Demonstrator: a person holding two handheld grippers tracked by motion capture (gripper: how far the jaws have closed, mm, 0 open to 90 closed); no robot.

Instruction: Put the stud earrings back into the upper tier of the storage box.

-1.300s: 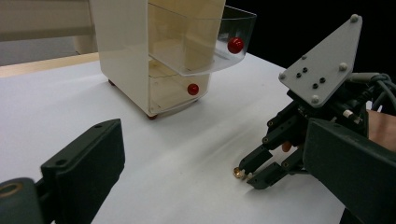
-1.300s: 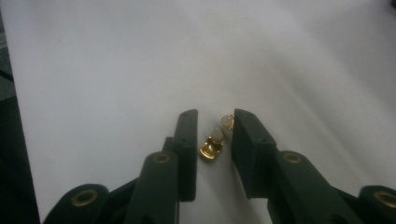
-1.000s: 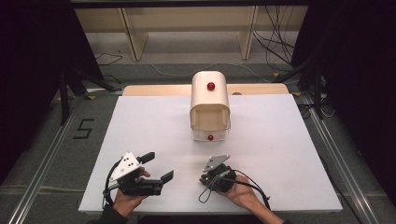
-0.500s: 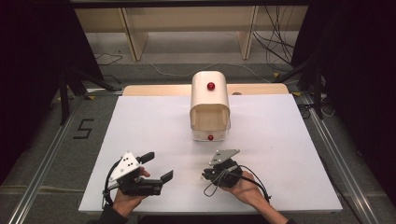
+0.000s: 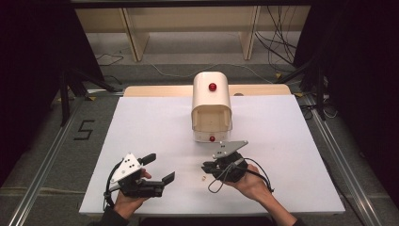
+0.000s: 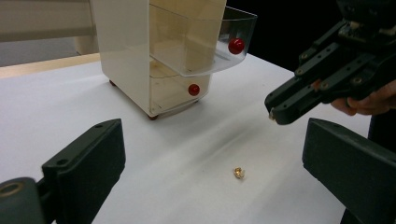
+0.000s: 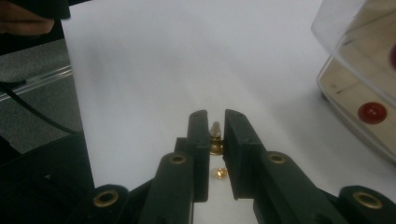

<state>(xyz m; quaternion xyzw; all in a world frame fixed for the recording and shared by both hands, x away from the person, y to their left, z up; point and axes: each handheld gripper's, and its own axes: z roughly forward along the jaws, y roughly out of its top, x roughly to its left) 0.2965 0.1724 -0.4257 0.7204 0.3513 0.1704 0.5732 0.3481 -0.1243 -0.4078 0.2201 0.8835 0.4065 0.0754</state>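
Note:
A cream box (image 5: pixel 211 101) with a clear curved front and two red knobs stands at the table's middle back; it shows again as the box (image 6: pixel 140 56) and the box (image 7: pixel 359 79). My right gripper (image 5: pixel 206 167) hovers in front of it, shut on a small gold pin (image 7: pixel 215 136) held upright between the jaws. A second small gold piece (image 5: pixel 203 178) lies on the white table just under those jaws, and shows as the gold piece (image 6: pixel 239 172) and the gold piece (image 7: pixel 219 173). My left gripper (image 5: pixel 160 167) rests at the front left, open and holding nothing, pointing toward that gold piece.
The white table top (image 5: pixel 141 127) stretches wide around the box. A wooden strip (image 5: pixel 155 90) runs along its far edge. Metal rails (image 5: pixel 51 155) flank both sides. Cables lie on the floor behind. The other hand's gripper (image 6: pixel 299 95) hangs to the right in the left gripper view.
My right gripper has shifted a little away from the person, toward the box, and turned slightly. The left gripper has stayed where it was.

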